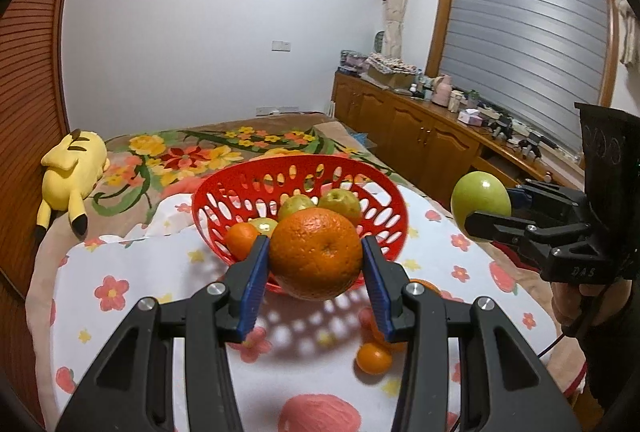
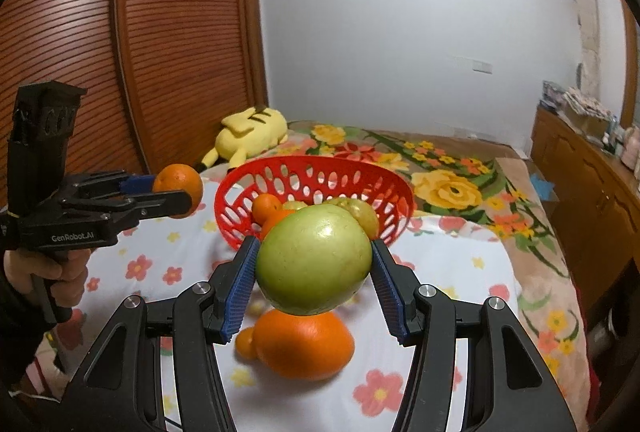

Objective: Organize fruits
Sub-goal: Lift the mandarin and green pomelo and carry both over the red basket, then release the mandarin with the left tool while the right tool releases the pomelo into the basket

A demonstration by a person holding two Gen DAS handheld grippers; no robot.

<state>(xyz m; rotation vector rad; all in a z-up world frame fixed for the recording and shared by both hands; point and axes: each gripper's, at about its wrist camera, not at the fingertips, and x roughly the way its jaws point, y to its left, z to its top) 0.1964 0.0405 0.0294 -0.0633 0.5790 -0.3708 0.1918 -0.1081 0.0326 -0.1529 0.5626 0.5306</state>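
My left gripper (image 1: 316,256) is shut on a large orange (image 1: 316,252), held in the air just in front of the red perforated basket (image 1: 224,204). My right gripper (image 2: 314,260) is shut on a green apple (image 2: 314,258), also lifted above the flowered sheet. From the left wrist view the right gripper (image 1: 476,210) with its apple (image 1: 480,198) hangs to the right of the basket. In the right wrist view the left gripper (image 2: 176,190) and its orange (image 2: 178,184) hang left of the basket (image 2: 240,228). Green apples (image 1: 340,204) and a small orange (image 1: 240,238) lie inside the basket.
On the sheet lie a small orange (image 1: 374,356) and a big orange (image 2: 304,346). A yellow plush toy (image 1: 74,172) rests on the bed by the wooden wardrobe (image 2: 80,44). A wooden cabinet (image 1: 412,132) with clutter runs along the right. A hand (image 2: 44,272) grips the left tool.
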